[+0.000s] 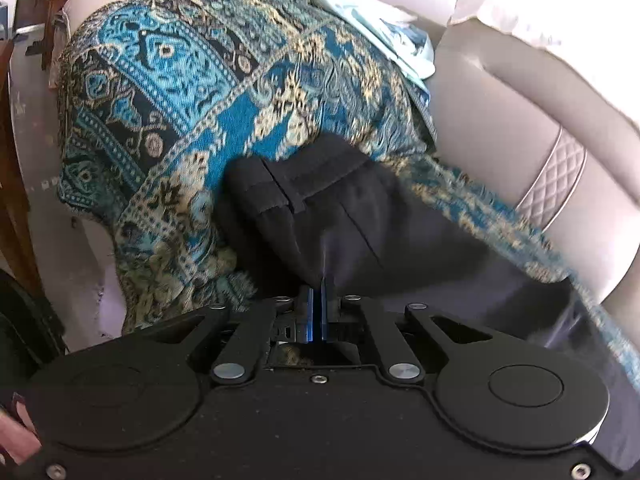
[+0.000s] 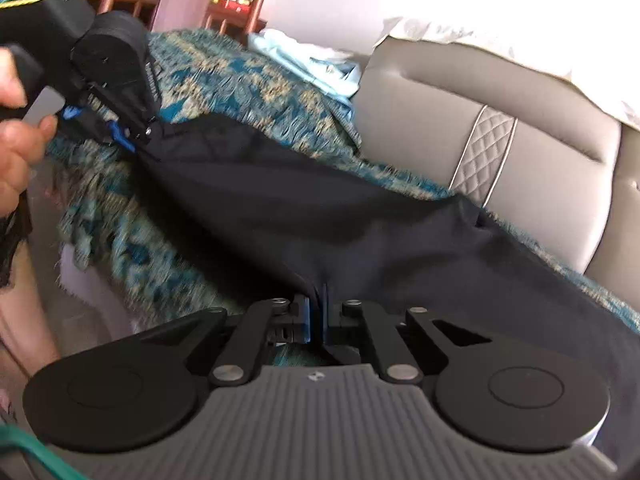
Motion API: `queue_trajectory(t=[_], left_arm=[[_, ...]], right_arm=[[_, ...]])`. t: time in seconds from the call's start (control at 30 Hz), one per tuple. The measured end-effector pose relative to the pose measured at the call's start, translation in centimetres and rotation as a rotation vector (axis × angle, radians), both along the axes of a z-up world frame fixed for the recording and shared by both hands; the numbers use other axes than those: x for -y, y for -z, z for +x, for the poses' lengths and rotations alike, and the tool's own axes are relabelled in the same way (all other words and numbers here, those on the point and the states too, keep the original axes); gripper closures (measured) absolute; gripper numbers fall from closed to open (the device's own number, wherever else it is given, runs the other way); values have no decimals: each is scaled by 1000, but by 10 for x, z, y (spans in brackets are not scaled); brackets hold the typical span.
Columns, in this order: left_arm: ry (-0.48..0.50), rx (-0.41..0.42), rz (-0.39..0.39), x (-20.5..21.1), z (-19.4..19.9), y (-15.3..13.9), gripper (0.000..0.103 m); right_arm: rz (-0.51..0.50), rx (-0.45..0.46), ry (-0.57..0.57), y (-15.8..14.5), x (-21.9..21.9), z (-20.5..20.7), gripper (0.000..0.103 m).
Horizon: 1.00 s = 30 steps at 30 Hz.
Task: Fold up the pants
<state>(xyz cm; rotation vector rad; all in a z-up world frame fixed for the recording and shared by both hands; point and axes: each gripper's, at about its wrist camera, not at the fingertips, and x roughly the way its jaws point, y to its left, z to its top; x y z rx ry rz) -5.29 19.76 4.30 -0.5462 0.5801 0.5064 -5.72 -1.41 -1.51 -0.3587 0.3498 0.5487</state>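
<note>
We see dark navy pants (image 2: 320, 220) stretched across a blue patterned throw (image 1: 192, 92), waistband bunched at one end, cloth creased.

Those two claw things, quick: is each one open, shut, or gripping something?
Left gripper: shut on the black pants, near the waistband.
Right gripper: shut on the same pants, further along the cloth.

sofa (image 1: 500, 92) under blanket (image 1: 192, 92), pants (image 1: 360, 216)
</note>
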Motion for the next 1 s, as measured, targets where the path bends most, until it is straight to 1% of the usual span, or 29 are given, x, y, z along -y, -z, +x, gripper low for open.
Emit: queue_trajectory(t=[0.1, 0.17, 0.23, 0.3, 0.33, 0.37, 0.43, 0.5, 0.6, 0.63, 0.67, 0.7, 0.73, 0.77, 0.8, 0.87, 0.93, 0.97, 1.0], left_arm=[[3, -31, -20, -3, 1, 6, 98], [-17, -36, -16, -4, 0, 5, 90], [-63, -31, 32, -3, -4, -2, 88], [-84, -7, 91, 0, -9, -12, 81], [-83, 7, 109, 2, -10, -16, 73], [-71, 23, 130, 4, -9, -20, 69], [-24, 37, 157, 8, -4, -23, 68], [30, 27, 158, 9, 10, -20, 68], [48, -11, 142, 10, 28, -10, 69], [45, -32, 146, 11, 33, -6, 71], [39, -61, 152, 13, 37, -2, 74], [34, -76, 157, 15, 39, 0, 76], [44, -74, 163, 19, 40, 1, 77], [80, -52, 172, 26, 40, -1, 76], [121, -25, 184, 33, 41, -4, 76], [232, 22, 223, 54, 48, -13, 76], [372, 53, 253, 76, 62, -23, 76], [473, 51, 261, 90, 74, -28, 77], [559, 45, 267, 103, 86, -32, 79]], right_arm=[[-31, 41, -5, 6, -2, -8, 94], [-25, 38, -2, 5, -1, -7, 93], [-14, 32, 0, 4, 0, -4, 93], [-14, 37, -2, 5, 0, -4, 92], [-15, 40, -3, 5, 0, -4, 92], [-12, 40, -3, 6, 0, -5, 91], [-7, 39, -4, 6, 0, -5, 91], [-4, 37, -6, 6, 1, -5, 91], [-4, 35, -10, 6, 2, -4, 91], [-2, 32, -13, 5, 3, -4, 83], [1, 30, -11, 5, 4, -4, 69], [5, 27, -10, 4, 6, -3, 67], [11, 22, -10, 4, 8, -2, 64], [18, 17, -6, 4, 10, 0, 61], [29, 8, -2, 4, 13, 1, 61], [48, -9, 1, 3, 15, 4, 60], [48, -9, 1, 3, 14, 4, 60], [47, -6, 1, 3, 13, 4, 60], [48, -6, 2, 4, 13, 4, 60]])
